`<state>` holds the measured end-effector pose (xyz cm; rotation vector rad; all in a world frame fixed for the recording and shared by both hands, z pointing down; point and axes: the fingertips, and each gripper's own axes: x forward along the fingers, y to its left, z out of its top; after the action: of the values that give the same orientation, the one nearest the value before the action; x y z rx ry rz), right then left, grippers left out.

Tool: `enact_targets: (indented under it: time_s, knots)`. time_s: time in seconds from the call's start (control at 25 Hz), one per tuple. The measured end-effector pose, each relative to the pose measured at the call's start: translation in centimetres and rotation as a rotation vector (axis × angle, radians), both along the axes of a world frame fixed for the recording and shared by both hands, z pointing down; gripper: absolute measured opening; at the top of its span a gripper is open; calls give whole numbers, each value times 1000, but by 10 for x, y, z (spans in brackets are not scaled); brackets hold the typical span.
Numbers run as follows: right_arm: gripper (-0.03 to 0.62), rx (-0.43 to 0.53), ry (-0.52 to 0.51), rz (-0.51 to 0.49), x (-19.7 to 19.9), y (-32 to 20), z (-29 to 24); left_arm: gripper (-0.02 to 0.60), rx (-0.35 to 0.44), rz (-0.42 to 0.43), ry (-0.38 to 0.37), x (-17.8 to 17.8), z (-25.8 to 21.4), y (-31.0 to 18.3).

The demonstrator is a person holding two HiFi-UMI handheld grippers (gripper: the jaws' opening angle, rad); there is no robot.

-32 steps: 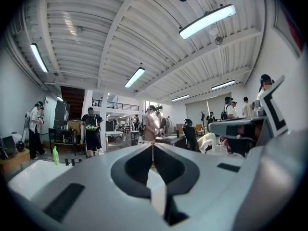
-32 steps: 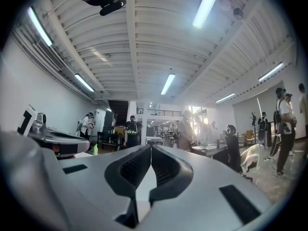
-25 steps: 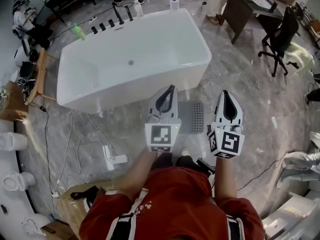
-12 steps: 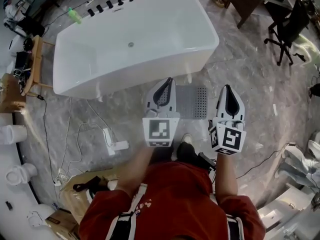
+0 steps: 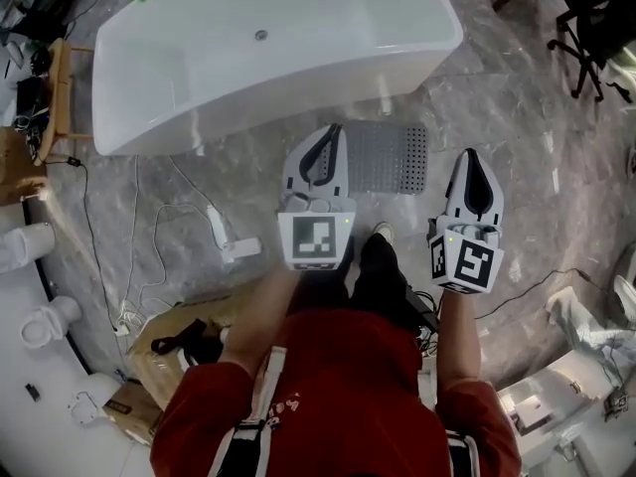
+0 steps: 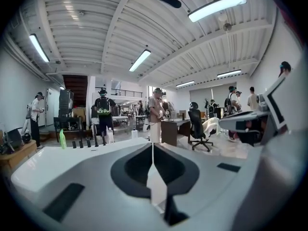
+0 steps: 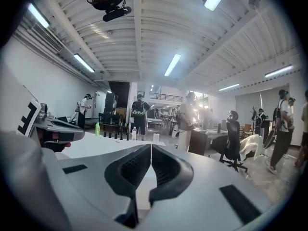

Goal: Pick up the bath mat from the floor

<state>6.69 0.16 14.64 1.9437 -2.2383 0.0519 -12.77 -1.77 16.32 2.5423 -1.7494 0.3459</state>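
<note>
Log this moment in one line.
left gripper: shut, empty | right gripper: shut, empty | bath mat: flat on floor beside bathtub, not held

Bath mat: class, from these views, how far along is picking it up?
Done: nothing; the grey bath mat lies flat on the floor beside the bathtub. In hand: the left gripper and right gripper are held out near it, both shut and empty. Left: open the jaws, reach down, grip the mat, lift it.
</note>
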Motion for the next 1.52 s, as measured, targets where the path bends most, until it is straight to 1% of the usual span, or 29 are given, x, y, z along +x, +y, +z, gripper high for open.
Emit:
enact_targets:
  time_s: [0.16, 0.32, 0.52, 0.64, 0.8, 0.88, 1.04, 1.16, 1.36, 1.44, 1.52]
  knots:
    - [12, -40, 8, 6, 6, -3, 37, 18, -23, -19, 4, -2, 33, -5]
    - [12, -77, 20, -15, 14, -11, 79, 18, -30, -64, 29, -1, 67, -11]
    - [12, -74, 60, -111, 24, -21, 131, 18, -66, -140, 94, 7, 120, -10]
    - [13, -98, 51, -134, 33, -27, 164, 18, -72, -146, 56, 15, 150, -8]
    - [14, -154, 25, -120, 48, -32, 211, 18, -133, -164, 29, 23, 202, -6]
    - [14, -173, 14, -122, 56, -36, 235, 18, -153, -178, 32, 30, 229, -11]
    - [14, -209, -8, -146, 71, -36, 271, 18, -198, -202, 74, 47, 264, -17]
    - [13, -230, -16, -149, 78, -38, 297, 18, -194, -201, 68, 55, 279, -22]
    - [14, -271, -16, -161, 78, -41, 345, 18, -218, -212, 30, 53, 321, -29]
    - [14, -294, -3, -167, 79, -44, 369, 18, -235, -212, 18, 51, 344, -32]
    - [14, -319, 12, -169, 79, -46, 396, 18, -270, -221, 12, 48, 375, -34]
